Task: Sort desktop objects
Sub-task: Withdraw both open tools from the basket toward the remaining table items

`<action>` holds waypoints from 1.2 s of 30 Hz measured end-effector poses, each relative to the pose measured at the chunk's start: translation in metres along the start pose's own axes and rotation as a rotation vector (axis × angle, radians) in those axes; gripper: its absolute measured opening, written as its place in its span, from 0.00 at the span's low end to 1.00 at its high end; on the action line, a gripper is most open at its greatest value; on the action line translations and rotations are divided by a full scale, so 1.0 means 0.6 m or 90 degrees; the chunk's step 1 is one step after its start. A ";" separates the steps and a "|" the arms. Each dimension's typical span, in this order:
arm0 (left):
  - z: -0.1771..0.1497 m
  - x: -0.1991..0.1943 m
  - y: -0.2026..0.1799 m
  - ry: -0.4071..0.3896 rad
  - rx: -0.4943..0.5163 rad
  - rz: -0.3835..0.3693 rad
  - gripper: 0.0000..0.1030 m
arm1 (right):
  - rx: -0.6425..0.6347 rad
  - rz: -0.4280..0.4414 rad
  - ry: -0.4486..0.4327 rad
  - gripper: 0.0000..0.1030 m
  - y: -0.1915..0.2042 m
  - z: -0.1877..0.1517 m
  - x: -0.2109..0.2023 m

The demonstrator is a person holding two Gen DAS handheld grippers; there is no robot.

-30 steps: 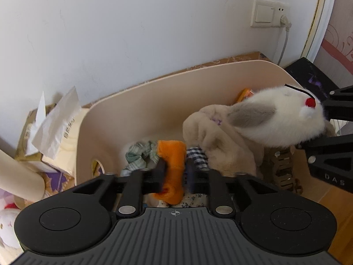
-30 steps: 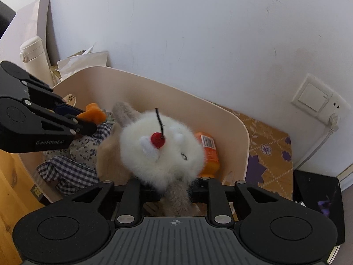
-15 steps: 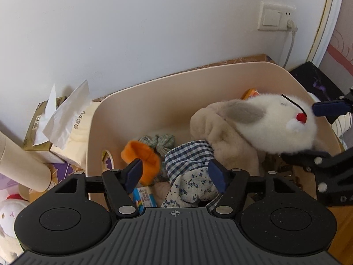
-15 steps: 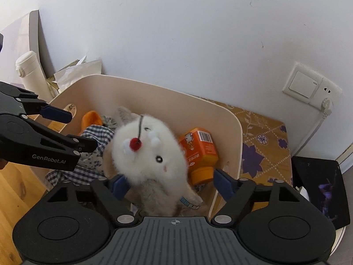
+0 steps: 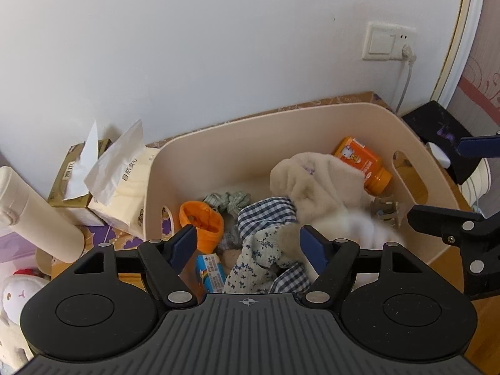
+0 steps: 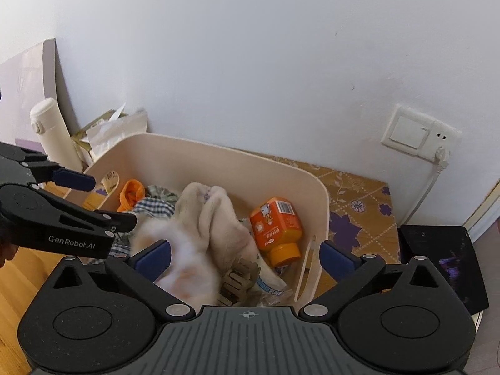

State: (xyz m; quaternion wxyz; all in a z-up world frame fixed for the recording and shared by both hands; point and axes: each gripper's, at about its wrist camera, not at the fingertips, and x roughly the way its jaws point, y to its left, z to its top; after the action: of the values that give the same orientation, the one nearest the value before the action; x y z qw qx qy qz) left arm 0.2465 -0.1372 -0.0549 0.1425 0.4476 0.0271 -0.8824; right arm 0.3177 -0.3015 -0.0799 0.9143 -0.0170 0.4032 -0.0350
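Note:
A cream bin [image 5: 312, 115] [image 6: 237, 156] stands against the wall. In it lie a doll in checked and floral cloth [image 5: 265, 218] with an orange part [image 5: 203, 222] [image 6: 132, 192], a beige plush [image 5: 312, 178] [image 6: 212, 209] and an orange bottle [image 5: 365, 165] [image 6: 275, 222]. A white plush rabbit [image 5: 365, 222] [image 6: 184, 259], blurred, lies loose on the pile. My left gripper [image 5: 248, 237] [image 6: 109, 200] hangs over the doll, its jaws opening and touching nothing. Over the rabbit, my right gripper [image 6: 247, 253] [image 5: 437, 181] is opening too, pads off the fur.
Tissue packs [image 5: 125, 181] and a cream flask [image 5: 34, 215] stand left of the bin, with a white plush toy [image 5: 12, 293] nearer. A black pad [image 6: 443, 259] lies to the right. A wall socket with a cord [image 5: 387, 42] is behind. A hair clip [image 5: 386, 211] and a green scrunchie [image 5: 228, 200] lie in the bin.
Both grippers went from shut to open and rose a little. The left let go of the doll's orange part, the right released the white rabbit, and both toys dropped into the bin.

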 end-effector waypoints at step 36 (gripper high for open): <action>-0.140 -0.110 0.089 -0.006 -0.023 -0.026 0.73 | 0.023 -0.003 -0.049 1.00 0.047 -0.118 -0.141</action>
State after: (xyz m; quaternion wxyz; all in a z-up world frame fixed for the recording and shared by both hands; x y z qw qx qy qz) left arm 0.3637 -0.1584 -0.0480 0.1327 0.4404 0.0518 -0.8864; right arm 0.2097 -0.2673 -0.0671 0.9291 -0.0029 0.3671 -0.0437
